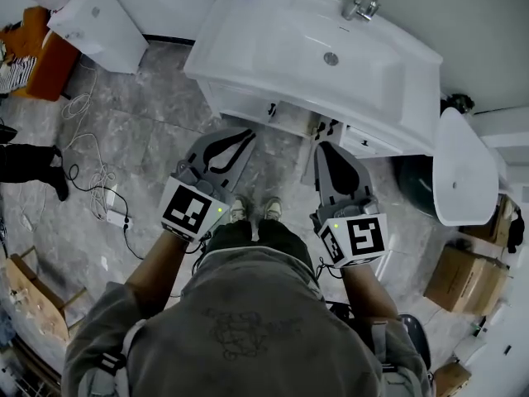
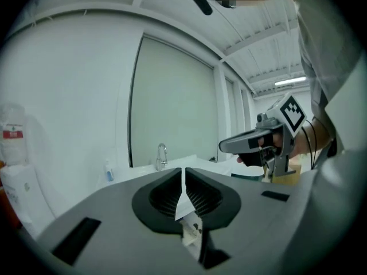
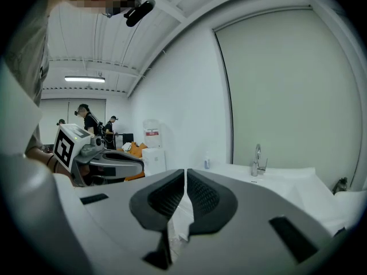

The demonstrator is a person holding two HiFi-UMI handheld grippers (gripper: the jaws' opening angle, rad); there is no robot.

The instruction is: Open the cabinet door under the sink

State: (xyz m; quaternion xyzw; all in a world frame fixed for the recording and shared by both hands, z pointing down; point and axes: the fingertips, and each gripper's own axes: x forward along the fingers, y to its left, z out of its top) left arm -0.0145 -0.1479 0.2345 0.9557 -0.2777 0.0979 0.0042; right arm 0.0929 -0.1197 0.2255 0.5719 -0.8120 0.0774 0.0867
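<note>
The white sink vanity (image 1: 273,48) with its faucet (image 1: 362,5) stands straight ahead of me. Below the basin, the white cabinet front (image 1: 240,104) carries small dark handles (image 1: 271,108). My left gripper (image 1: 249,132) points at the cabinet's left part, just short of it, jaws shut with nothing between them. My right gripper (image 1: 324,145) sits beside the middle handles (image 1: 331,126), also shut and holding nothing. In the left gripper view the shut left gripper (image 2: 183,171) faces the faucet (image 2: 162,154). In the right gripper view the right gripper (image 3: 186,172) is aimed left of the faucet (image 3: 257,159).
A white toilet (image 1: 459,168) stands right of the vanity, with a cardboard box (image 1: 463,278) nearer me. A white cabinet (image 1: 99,25) and orange items (image 1: 33,56) are at the far left. Cables and a power strip (image 1: 116,217) lie on the grey floor. People (image 3: 86,119) stand far off.
</note>
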